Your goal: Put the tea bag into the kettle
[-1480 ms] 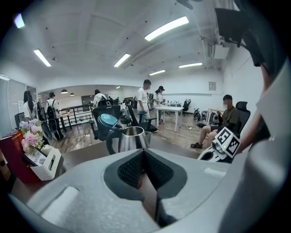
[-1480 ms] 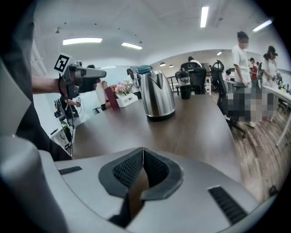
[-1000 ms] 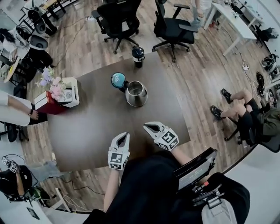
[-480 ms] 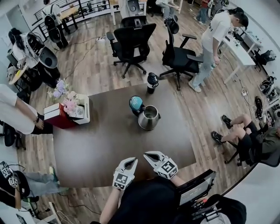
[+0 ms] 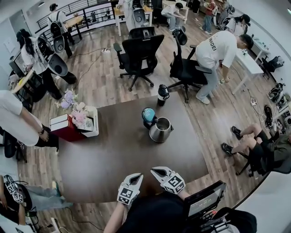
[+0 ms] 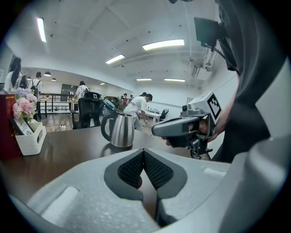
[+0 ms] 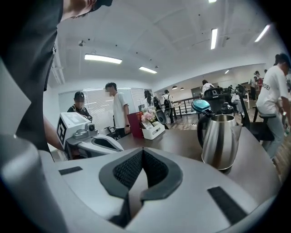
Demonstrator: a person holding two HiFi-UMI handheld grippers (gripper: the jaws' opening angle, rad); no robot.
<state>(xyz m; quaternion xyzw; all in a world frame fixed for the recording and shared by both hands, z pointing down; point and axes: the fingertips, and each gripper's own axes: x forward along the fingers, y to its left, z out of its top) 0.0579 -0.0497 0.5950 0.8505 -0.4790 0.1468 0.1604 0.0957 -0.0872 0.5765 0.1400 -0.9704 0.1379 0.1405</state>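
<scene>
Kettle (image 5: 160, 130) upright on table (image 5: 113, 154), lid (image 5: 148, 113) open

Floor: wood planks (image 5: 104, 77), mid-brown, laid throughout the visible area.
Ceiling: white, with long strip lights (image 6: 163, 44), all lit; lighting even.
Walls: white (image 6: 179, 93), plain.
Table: dark brown top (image 5: 118, 154), in the centre of the head view.
Seating: two black wheeled office chairs (image 5: 138, 52) just beyond the table's far edge, side by side.
Railing: black, barred (image 5: 86, 11), along the far left of the room.
Table-top fixtures: white box of pink flowers (image 5: 84, 120) at the left edge, touching a red box (image 5: 66, 129).
Occupancy: several persons standing at the far end; one seated person (image 5: 254, 148) at the right.
</scene>
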